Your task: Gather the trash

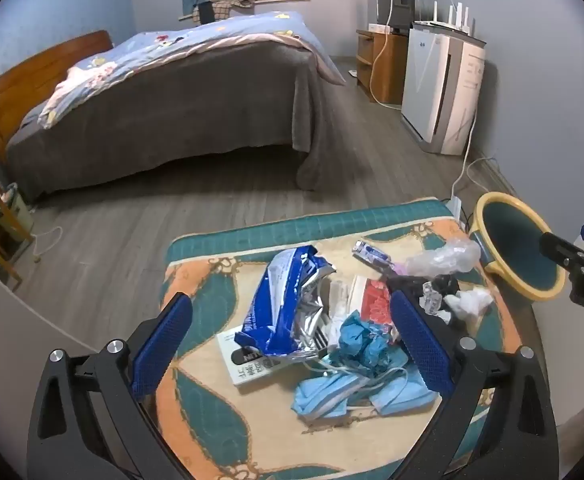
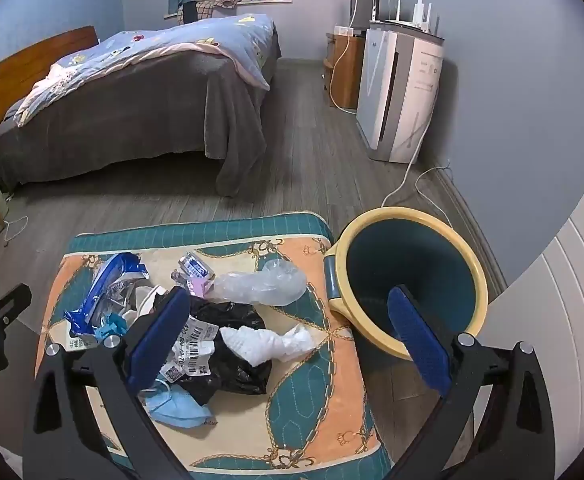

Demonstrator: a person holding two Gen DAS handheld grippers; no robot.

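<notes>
Atop a low cushioned stool with a teal, orange and cream patterned cover (image 1: 196, 288), a heap of litter waits between two hand-held grippers, both tilted down toward it. Left gripper (image 1: 292, 344) stands with its blue-padded jaws spread wide and nothing between the pads; below and just ahead of it lie a crumpled blue-and-silver foil snack bag (image 1: 288, 300), crushed pale blue face masks (image 1: 356, 392) and a white printed card (image 1: 248, 364) half buried under the bag. Right gripper (image 2: 288, 344) is likewise wide open and empty, its left finger hanging over a black plastic bag with a white barcode label (image 2: 228, 356) while its right finger sits over the mouth of a round teal bin with a yellow rim (image 2: 408, 280), which stands on the floor touching the stool's right edge. A wad of white tissue (image 2: 268, 344) lies between the right jaws, its long axis running left to right, roughly across the opening; a clear crinkled plastic bag (image 2: 264, 286) lies farther off, and a small blue-and-white wrapper (image 2: 194, 266) sits at the far side of the pile. Judged from this layout, the right hand is nearer both the tissue and the bin, so a short drop, a pinch and a swing rightward would serve; the foil bag falls more naturally to the left hand.
</notes>
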